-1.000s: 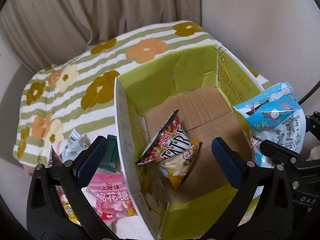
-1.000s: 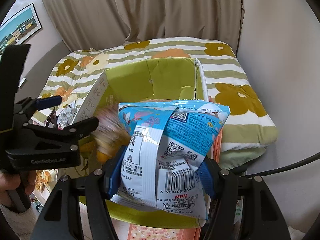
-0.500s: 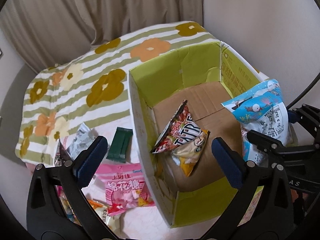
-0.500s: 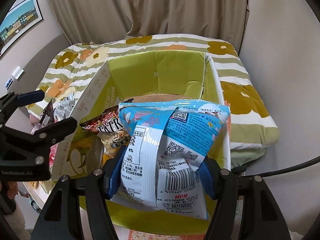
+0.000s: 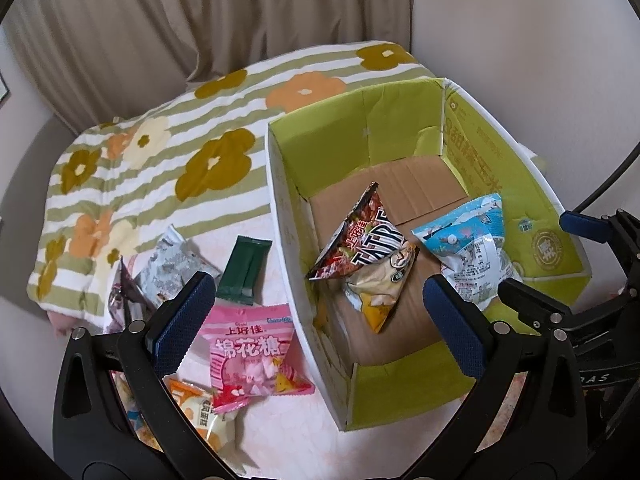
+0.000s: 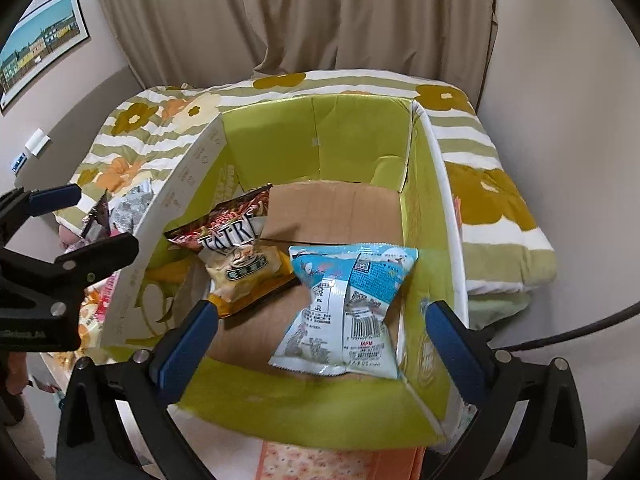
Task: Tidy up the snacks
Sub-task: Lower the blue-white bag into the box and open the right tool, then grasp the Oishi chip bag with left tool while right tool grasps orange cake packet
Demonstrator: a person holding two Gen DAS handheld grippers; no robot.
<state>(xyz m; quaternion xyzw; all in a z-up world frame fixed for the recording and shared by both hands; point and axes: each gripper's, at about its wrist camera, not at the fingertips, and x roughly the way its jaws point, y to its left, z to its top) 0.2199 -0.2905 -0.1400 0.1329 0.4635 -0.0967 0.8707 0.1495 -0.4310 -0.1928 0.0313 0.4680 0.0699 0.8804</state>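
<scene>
A green-lined cardboard box stands on the table. Inside lie a red-black snack bag, a yellow-white bag and a blue-white bag. My right gripper is open and empty above the box's near end, just behind the blue bag. My left gripper is open and empty over the box's left wall. Left of the box lie a pink marshmallow bag, a green bar, a grey bag and an orange bag.
A flowered striped quilt covers the table behind the box. Curtains hang at the back and a wall is at the right. A framed picture hangs on the left wall. A black cable runs at the right.
My right gripper has opened and let go of the blue-white bag, which now lies in the box. My left gripper has drawn back and to the left.
</scene>
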